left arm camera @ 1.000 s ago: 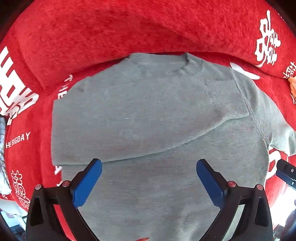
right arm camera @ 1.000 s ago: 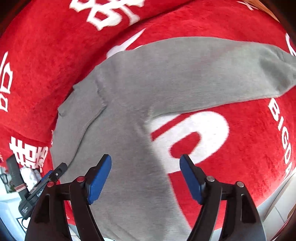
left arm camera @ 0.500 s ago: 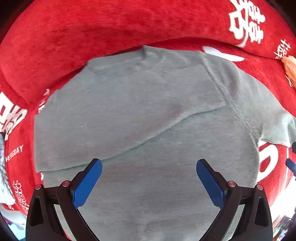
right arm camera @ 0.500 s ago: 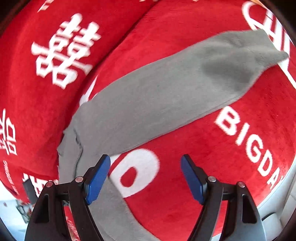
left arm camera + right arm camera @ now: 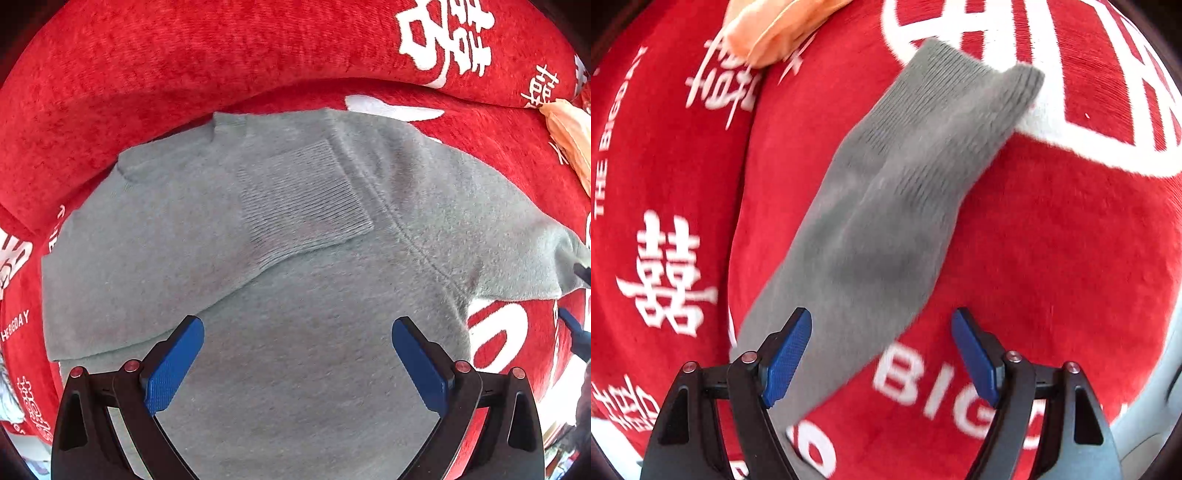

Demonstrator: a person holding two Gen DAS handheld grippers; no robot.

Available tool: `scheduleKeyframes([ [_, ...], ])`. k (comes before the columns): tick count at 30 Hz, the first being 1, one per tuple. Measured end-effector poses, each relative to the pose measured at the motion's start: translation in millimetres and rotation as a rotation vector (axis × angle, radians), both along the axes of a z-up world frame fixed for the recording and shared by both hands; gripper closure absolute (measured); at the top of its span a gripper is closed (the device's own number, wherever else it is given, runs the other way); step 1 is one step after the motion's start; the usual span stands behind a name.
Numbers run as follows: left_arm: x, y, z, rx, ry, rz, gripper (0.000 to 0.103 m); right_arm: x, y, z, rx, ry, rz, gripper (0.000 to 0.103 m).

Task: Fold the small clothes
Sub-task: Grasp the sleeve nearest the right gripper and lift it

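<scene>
A small grey knitted sweater (image 5: 295, 295) lies flat on a red sofa seat. Its left sleeve is folded across the chest, with the ribbed cuff (image 5: 303, 199) near the middle. My left gripper (image 5: 297, 354) is open and empty over the sweater's lower body. The right sleeve (image 5: 886, 206) stretches out to the side, its ribbed cuff (image 5: 979, 85) at the far end. My right gripper (image 5: 882, 347) is open and empty just above this sleeve, its left finger (image 5: 786, 354) over the sleeve's edge.
The red sofa cover (image 5: 184, 74) carries white characters and "THE BIG DAY" lettering, with the backrest (image 5: 258, 44) rising behind the sweater. An orange cloth (image 5: 775, 26) lies by the backrest beyond the sleeve; it also shows in the left wrist view (image 5: 569, 136).
My right gripper has swung along the outstretched sleeve toward its cuff. My left gripper has shifted right over the sweater's body. Both stayed open.
</scene>
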State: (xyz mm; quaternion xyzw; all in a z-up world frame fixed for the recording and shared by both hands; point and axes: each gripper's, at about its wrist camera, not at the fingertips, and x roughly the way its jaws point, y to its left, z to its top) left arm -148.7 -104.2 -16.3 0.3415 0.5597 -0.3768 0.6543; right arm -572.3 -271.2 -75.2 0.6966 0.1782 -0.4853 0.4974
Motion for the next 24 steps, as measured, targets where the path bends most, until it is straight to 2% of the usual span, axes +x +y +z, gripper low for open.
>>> scheduleKeyframes([
  [2,-3,-4,0,-0.01,0.007,-0.004,0.001,-2,-7,-5,-0.002,-0.03,-0.017,0.017],
  [6,-10,-13,2,-0.026,0.018,-0.009,0.001,1,-12,-6,-0.034,-0.11,-0.045,0.017],
  [10,-12,-18,1,-0.037,0.03,-0.01,0.001,-6,-13,-9,-0.074,-0.241,-0.118,0.017],
  [13,-7,-19,-1,-0.04,0.044,0.001,0.001,-9,-15,-12,-0.082,-0.313,-0.168,0.023],
  [14,-6,-19,-2,-0.039,0.048,0.009,0.001,-9,-15,-14,-0.073,-0.331,-0.177,0.037],
  [15,-2,-15,-2,-0.037,0.05,0.015,0.001,-8,-15,-16,-0.058,-0.346,-0.182,0.066],
  [16,1,-14,-3,-0.034,0.059,0.021,0.001,-11,-14,-19,-0.047,-0.365,-0.183,0.085],
  [17,3,-13,-4,-0.033,0.064,0.025,0.001,-10,-14,-23,-0.03,-0.395,-0.189,0.095],
  [20,9,-8,-2,-0.039,0.065,0.035,0.001,-8,-15,-18,-0.055,-0.408,-0.176,0.095],
  [24,19,2,2,-0.056,0.055,0.045,0.001,18,-23,3,-0.105,-0.469,-0.082,0.095],
])
